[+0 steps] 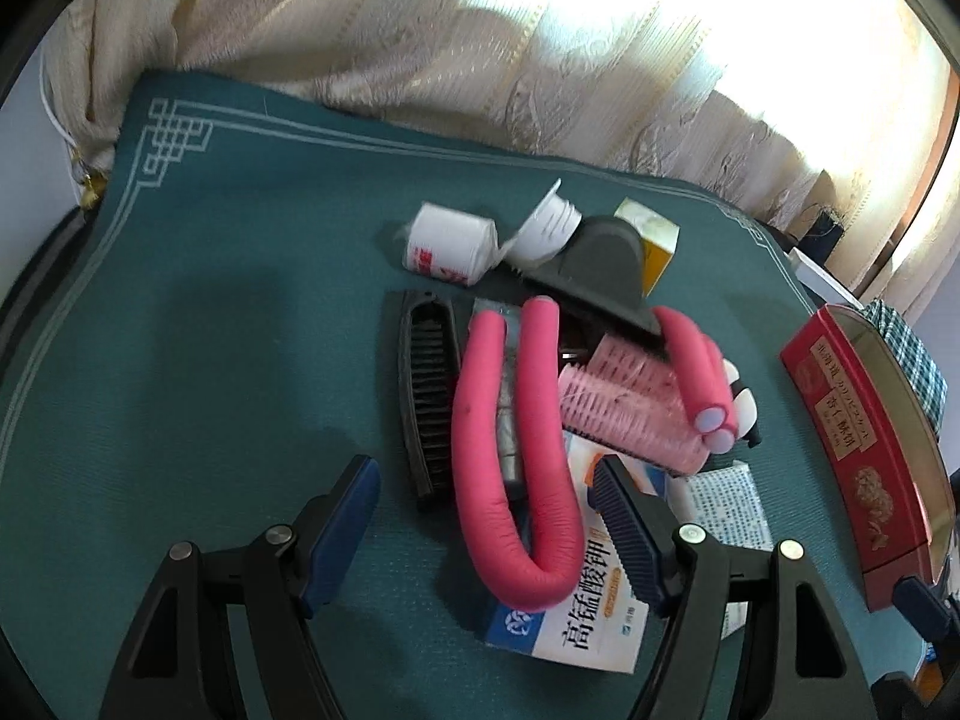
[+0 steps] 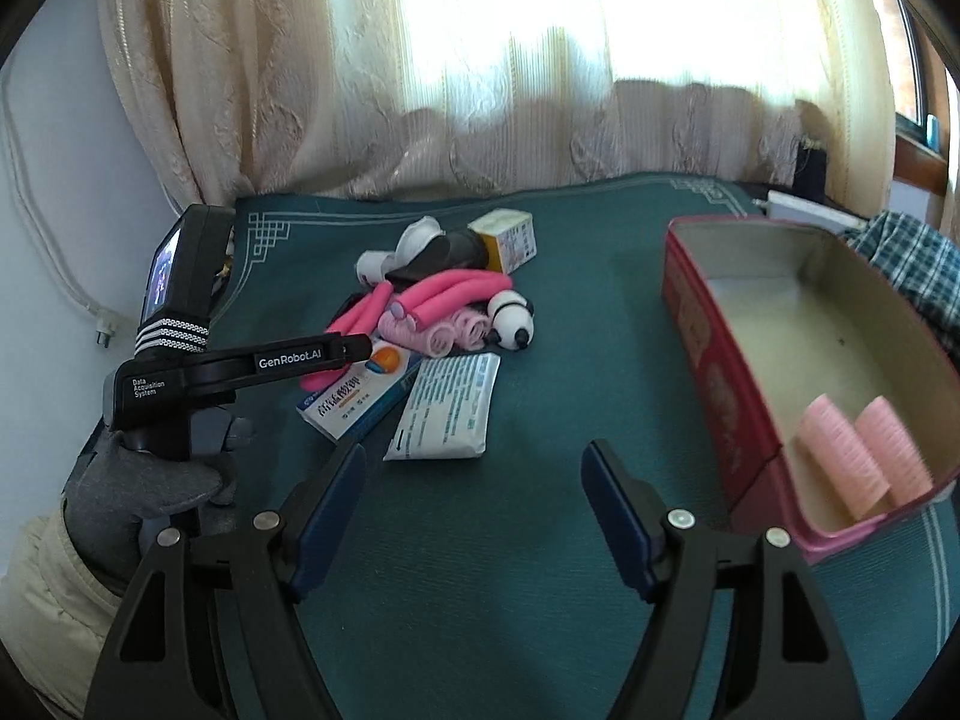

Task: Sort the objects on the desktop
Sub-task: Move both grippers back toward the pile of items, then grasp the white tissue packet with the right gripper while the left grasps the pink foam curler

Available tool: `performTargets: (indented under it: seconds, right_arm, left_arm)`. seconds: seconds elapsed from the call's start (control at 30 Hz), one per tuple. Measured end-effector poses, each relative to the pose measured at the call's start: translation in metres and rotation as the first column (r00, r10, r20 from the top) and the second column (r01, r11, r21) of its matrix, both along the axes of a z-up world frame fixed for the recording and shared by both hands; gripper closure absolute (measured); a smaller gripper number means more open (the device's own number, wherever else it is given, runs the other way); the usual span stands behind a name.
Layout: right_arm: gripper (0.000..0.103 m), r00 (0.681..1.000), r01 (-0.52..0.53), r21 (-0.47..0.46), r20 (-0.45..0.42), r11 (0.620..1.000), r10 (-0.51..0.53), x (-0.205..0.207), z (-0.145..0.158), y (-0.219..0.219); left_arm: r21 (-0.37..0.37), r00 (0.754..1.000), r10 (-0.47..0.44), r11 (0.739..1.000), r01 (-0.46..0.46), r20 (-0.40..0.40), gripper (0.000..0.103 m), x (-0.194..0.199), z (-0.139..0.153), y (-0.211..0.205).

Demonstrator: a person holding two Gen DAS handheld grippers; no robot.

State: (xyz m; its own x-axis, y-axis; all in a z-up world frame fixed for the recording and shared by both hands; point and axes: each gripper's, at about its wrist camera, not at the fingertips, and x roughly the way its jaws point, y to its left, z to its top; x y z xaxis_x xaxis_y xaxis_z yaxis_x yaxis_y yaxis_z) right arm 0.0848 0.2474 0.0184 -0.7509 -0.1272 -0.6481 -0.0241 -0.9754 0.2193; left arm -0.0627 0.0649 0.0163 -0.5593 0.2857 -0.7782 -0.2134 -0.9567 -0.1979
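L gripper [image 1: 486, 504] hung over the pile w/ fingers spread — a pink foam roller [image 1: 516, 450] lay between them, unpinched. R gripper [image 2: 474, 498] was spread wide, empty — red tin [image 2: 708, 324] beside it.

Cream patterned curtain [image 2: 480, 78] hangs behind my desk, backlit, lower edge touching far side of teal cloth [image 2: 540, 540] with pale key-pattern border. White wall [image 2: 42, 192] at left; white cable [image 2: 36, 252] runs down it to plug. Checked fabric [image 2: 918, 264] lies at right. Window frame [image 2: 924, 138] beyond curtain.
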Motion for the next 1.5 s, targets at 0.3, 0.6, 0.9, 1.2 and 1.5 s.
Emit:
performTargets:
  seconds: [0.3, 0.6, 0.9, 1.2, 1.5]
  right_arm:
    - [0.025, 0.998, -0.018, -0.032, 0.054, 0.999, 0.019, -0.022, -0.014, -0.007]
    - [0.025, 0.995, -0.01, 0.03, 0.101, 1.0, 0.007, -0.054, -0.019, -0.021]
    - [0.025, 0.98, -0.011, 0.122, 0.199, 0.992, -0.014, -0.088, -0.043, -0.037]
    - [0.048, 0.98, 0.005, 0.177, 0.194, 0.984, -0.04, -0.084, -0.042, -0.036]
    - [0.051, 0.991, 0.004, 0.129, 0.132, 0.992, -0.021, -0.061, -0.027, -0.031]
  left_arm:
    - [0.071, 1.0, 0.017, 0.997, -0.016, -0.006, 0.066, 0.002, 0.005, -0.017]
    - [0.059, 0.999, 0.016, 0.998, -0.013, -0.051, 0.066, 0.02, 0.014, -0.019]
    - [0.105, 0.997, 0.038, 0.994, -0.032, -0.06, 0.066, 0.025, 0.02, -0.036]
    - [0.116, 0.998, 0.02, 0.993, -0.013, -0.063, 0.066, 0.029, 0.02, -0.032]
    - [0.116, 0.997, 0.01, 0.993, -0.002, -0.071, 0.066, 0.032, 0.021, -0.03]
